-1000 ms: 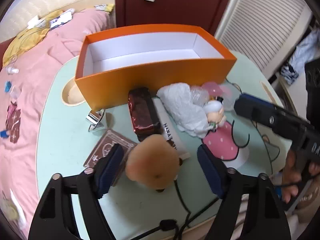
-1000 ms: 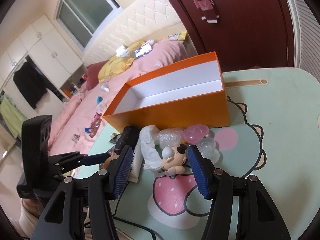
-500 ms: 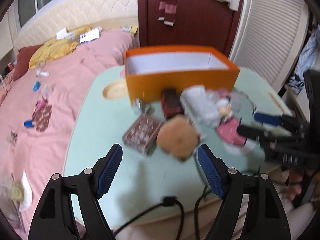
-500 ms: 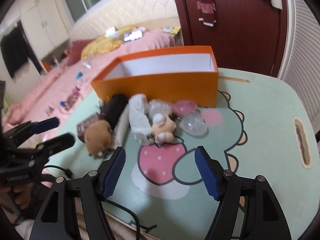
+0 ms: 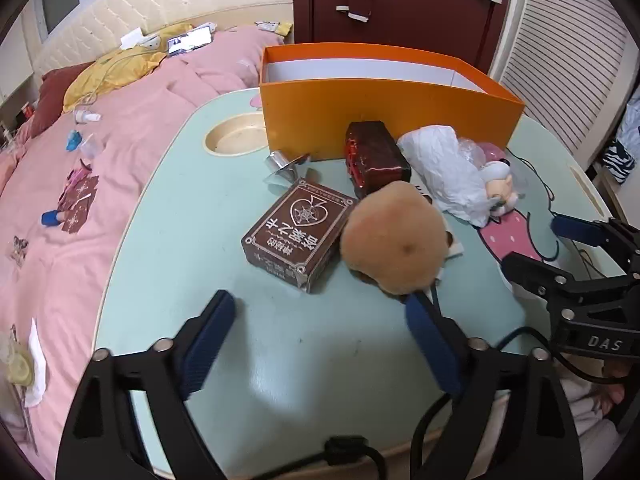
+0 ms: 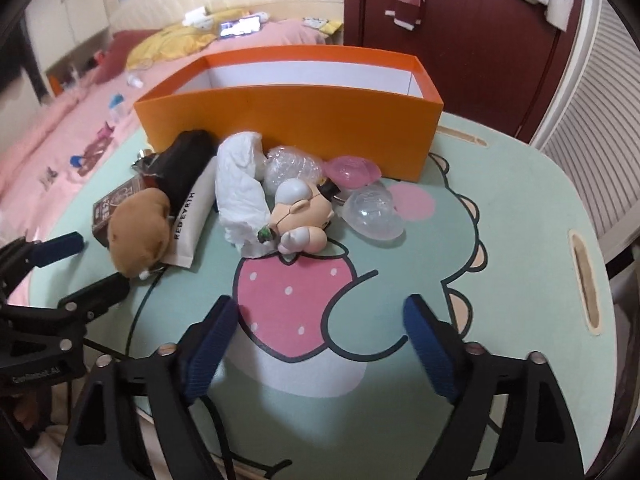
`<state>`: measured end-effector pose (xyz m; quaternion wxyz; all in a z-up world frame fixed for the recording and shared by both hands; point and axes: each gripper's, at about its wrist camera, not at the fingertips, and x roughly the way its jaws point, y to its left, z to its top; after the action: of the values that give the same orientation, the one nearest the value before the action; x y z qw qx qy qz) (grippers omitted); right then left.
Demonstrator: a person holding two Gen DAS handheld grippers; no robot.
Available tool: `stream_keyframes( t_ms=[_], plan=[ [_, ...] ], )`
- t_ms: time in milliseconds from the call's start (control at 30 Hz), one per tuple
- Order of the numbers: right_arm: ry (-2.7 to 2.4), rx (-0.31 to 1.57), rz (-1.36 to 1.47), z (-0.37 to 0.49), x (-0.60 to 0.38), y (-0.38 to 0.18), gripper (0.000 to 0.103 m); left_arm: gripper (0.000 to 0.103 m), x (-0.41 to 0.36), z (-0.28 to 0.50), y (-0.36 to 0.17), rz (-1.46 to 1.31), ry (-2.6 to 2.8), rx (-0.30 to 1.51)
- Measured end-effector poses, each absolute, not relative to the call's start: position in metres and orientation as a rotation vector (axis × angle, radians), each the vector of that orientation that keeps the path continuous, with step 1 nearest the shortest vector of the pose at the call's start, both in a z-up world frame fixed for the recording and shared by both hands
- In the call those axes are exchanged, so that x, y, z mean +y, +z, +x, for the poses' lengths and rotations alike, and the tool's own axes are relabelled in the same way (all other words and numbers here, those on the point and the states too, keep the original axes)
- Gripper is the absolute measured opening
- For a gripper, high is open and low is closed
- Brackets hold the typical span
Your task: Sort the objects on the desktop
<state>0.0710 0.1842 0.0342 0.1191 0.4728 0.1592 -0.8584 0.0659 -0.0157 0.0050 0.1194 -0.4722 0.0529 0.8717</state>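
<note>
Mint-green table (image 6: 520, 208) is shown; a long orange box (image 6: 304, 120) lies crosswise at its far side, clutter heaped before it. Left gripper (image 5: 320, 320) and right gripper (image 6: 320, 328) are held apart, empty.

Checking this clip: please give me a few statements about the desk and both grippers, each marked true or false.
1. Both the left gripper and the right gripper are open and hold nothing. True.
2. The plush toy lies inside the orange box. False: it lies on the table, outside the box.
3. The card box lies beside the plush toy. True.
4. The doll is clamped in the right gripper. False: it lies on the table.
</note>
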Motion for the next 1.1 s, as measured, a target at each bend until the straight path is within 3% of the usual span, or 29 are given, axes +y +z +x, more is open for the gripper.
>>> stream_keyframes(
  t_ms=[67,1100],
  plan=[
    [-2.523,0.456,1.391,0.0684,0.1883,0.0327,0.098,0.103,-0.0172,0.065,0.002,-1.378,2.556,0.15],
    [-2.521,0.464,1.4,0.0698,0.1833,0.0316,0.103,0.103,-0.019,0.07,0.0003,-1.306,2.572,0.146]
  ],
)
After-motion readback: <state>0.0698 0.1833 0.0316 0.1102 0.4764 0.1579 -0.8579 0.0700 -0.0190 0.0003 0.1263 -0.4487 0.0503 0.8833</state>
